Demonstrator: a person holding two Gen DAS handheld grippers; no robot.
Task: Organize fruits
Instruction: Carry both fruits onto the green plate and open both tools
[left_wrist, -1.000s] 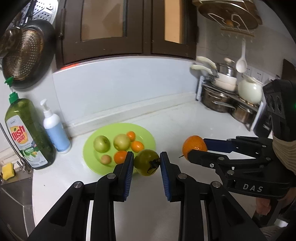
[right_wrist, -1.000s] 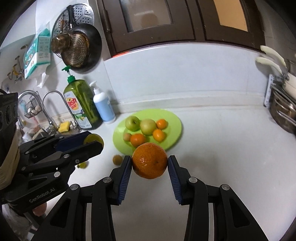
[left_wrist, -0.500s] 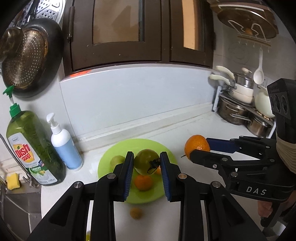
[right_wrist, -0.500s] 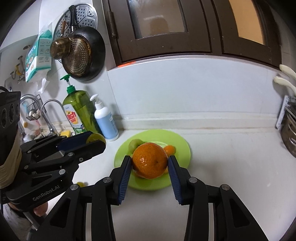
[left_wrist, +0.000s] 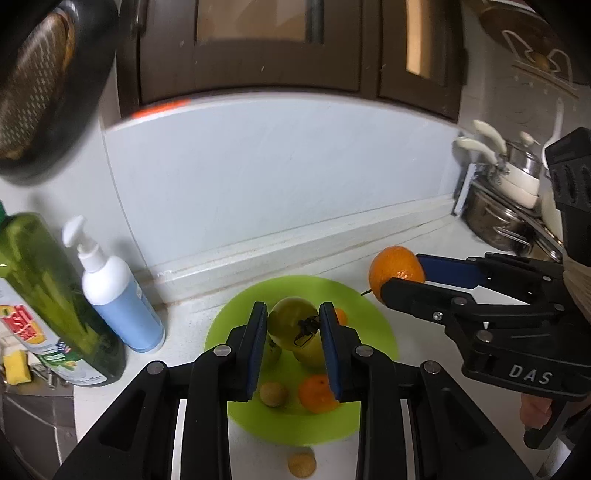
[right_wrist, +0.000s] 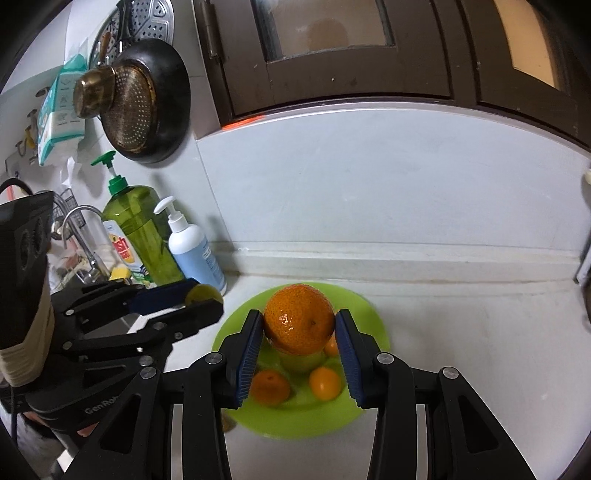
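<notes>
Green dish soap bottle (left_wrist: 55, 306) and white pump bottle (left_wrist: 114, 291) at left on the counter. Left gripper (left_wrist: 293, 325) clamped on smooth green tomato (left_wrist: 291, 323) (dark stem facing camera) above round lime plate (left_wrist: 369, 325) holding small oranges. Right gripper (right_wrist: 299, 332) clamped on dimpled orange (right_wrist: 299, 319) over the same plate.

Dish soap bottle (right_wrist: 142, 229) beside white pump bottle (right_wrist: 192, 251).

I see a lime-green round plate (left_wrist: 373, 332) on the white counter (right_wrist: 480, 350), a bright orange mandarin (right_wrist: 299, 323), a yellow-green tomato (left_wrist: 291, 323) with dark stem, and blue-padded black grippers.
</notes>
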